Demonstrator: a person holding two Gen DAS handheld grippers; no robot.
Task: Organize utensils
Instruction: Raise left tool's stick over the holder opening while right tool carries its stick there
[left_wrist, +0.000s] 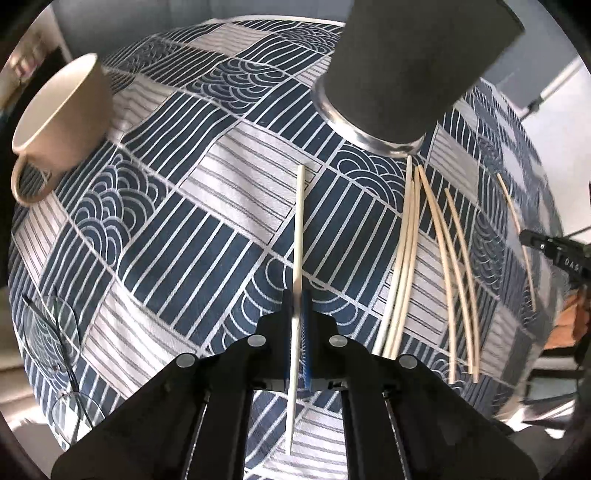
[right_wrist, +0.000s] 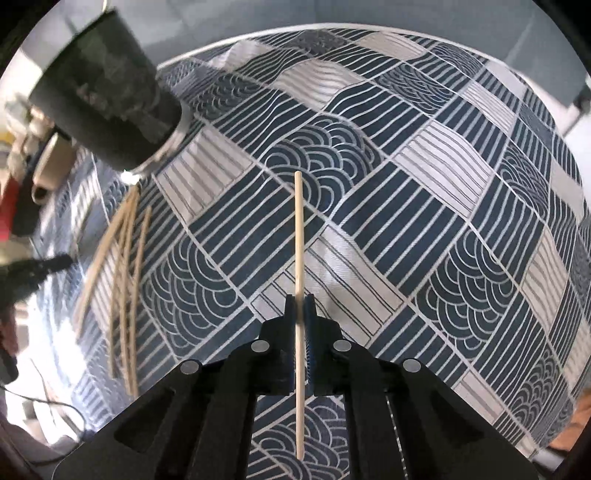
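Observation:
My left gripper (left_wrist: 296, 295) is shut on a white chopstick (left_wrist: 300, 229) that points forward above the patterned cloth. My right gripper (right_wrist: 300, 299) is shut on a wooden chopstick (right_wrist: 298, 229), also pointing forward. A dark cylindrical holder (left_wrist: 410, 66) with a metal rim stands ahead and right of the left gripper; in the right wrist view the holder (right_wrist: 107, 99) is at the upper left. Several loose chopsticks (left_wrist: 432, 266) lie on the cloth in front of the holder; they also show in the right wrist view (right_wrist: 122, 273). One more chopstick (left_wrist: 517, 240) lies further right.
A beige mug (left_wrist: 59, 118) stands at the far left. A pair of glasses (left_wrist: 55, 332) lies at the near left. The blue and white cloth (right_wrist: 424, 221) covers the table. The right gripper's tip (left_wrist: 546, 247) shows at the right edge.

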